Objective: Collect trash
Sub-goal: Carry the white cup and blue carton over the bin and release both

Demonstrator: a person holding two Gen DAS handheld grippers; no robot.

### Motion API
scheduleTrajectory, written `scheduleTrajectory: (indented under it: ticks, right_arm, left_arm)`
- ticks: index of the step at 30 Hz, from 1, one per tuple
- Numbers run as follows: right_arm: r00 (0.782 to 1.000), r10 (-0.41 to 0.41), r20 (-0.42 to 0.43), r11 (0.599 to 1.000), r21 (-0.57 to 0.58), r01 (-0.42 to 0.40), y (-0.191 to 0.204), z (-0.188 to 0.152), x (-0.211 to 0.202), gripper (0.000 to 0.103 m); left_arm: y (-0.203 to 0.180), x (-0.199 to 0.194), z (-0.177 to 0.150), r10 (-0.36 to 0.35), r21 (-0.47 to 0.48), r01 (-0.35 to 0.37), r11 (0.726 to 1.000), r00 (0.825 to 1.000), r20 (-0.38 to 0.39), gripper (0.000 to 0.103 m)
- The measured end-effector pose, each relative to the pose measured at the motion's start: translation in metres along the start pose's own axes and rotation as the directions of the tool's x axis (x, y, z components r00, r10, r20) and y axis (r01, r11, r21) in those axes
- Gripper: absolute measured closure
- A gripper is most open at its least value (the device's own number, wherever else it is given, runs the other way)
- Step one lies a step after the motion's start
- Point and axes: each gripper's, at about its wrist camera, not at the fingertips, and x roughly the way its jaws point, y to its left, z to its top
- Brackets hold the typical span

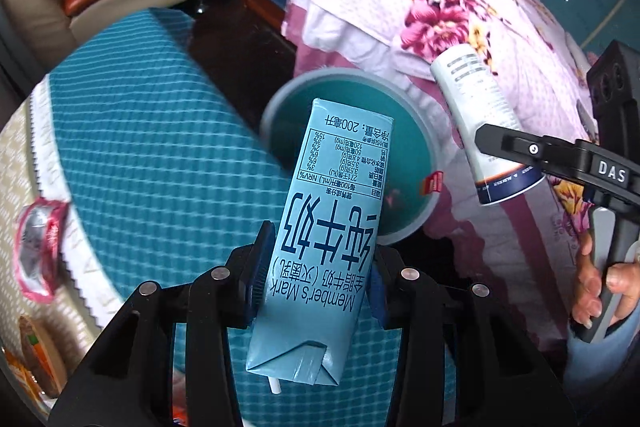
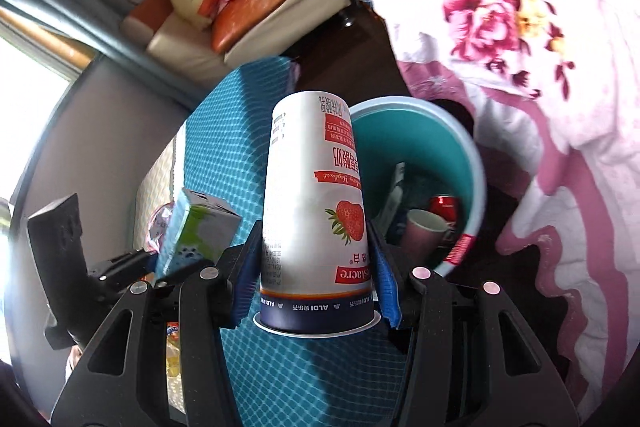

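A light-blue paper milk carton is clamped in the left hand-held gripper, a white strawberry yoghurt cup in the right hand-held gripper; both are held near the teal round plastic bin at frame centre, already partly filled. A crumpled pink wrapper at lower left is left on the bench.

Gripper clamps yogurt cup.

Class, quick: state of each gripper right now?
Left gripper: closed on the blue milk carton.
Right gripper: closed on the strawberry yoghurt cup.

Bright daylight, window blown out at left (right wrist view); heavy fisheye bending, dark corners, slight motion blur.
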Motion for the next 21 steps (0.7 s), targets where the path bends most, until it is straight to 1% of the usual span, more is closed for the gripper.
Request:
scheduleTrajectory:
  ticks: [5, 12, 17, 18, 20, 21]
  right_arm:
    - [1.000, -0.003, 0.001, 0.999, 0.041, 0.003, -0.020, 0.003, -0.003, 0.056]
    - [1.000, -0.025, -0.002, 0.998, 0.059, 0.025, -0.033, 0.005, -0.002, 0.055]
    - [0.999, -0.043, -0.004, 0.996, 0.073, 0.043, -0.038, 0.006, 0.001, 0.055]
    - [0.999, -0.045, -0.005, 0.996, 0.074, 0.046, -0.038, 0.006, 0.002, 0.055]
    - [0.999, -0.052, -0.008, 0.996, 0.075, 0.053, -0.039, 0.006, 0.004, 0.055]
    - [0.998, -0.054, -0.010, 0.996, 0.075, 0.055, -0.040, 0.006, 0.005, 0.055]
  left_arm:
    - [-0.010, 0.020, 0.014, 0.015, 0.017, -0.015, 1.000, 1.000, -0.018, 0.061]
    - [-0.020, 0.046, 0.032, 0.000, 0.034, 0.001, 0.999, 0.999, -0.041, 0.061]
    - [-0.024, 0.055, 0.036, -0.019, 0.030, 0.020, 0.999, 0.999, -0.037, 0.060]
    - [-0.024, 0.055, 0.036, -0.026, 0.022, 0.027, 0.999, 0.999, -0.035, 0.057]
    - [-0.022, 0.054, 0.034, -0.044, 0.006, 0.044, 0.999, 0.999, -0.026, 0.047]
    - [-0.021, 0.051, 0.033, -0.040, -0.001, 0.040, 0.999, 0.999, -0.014, 0.035]
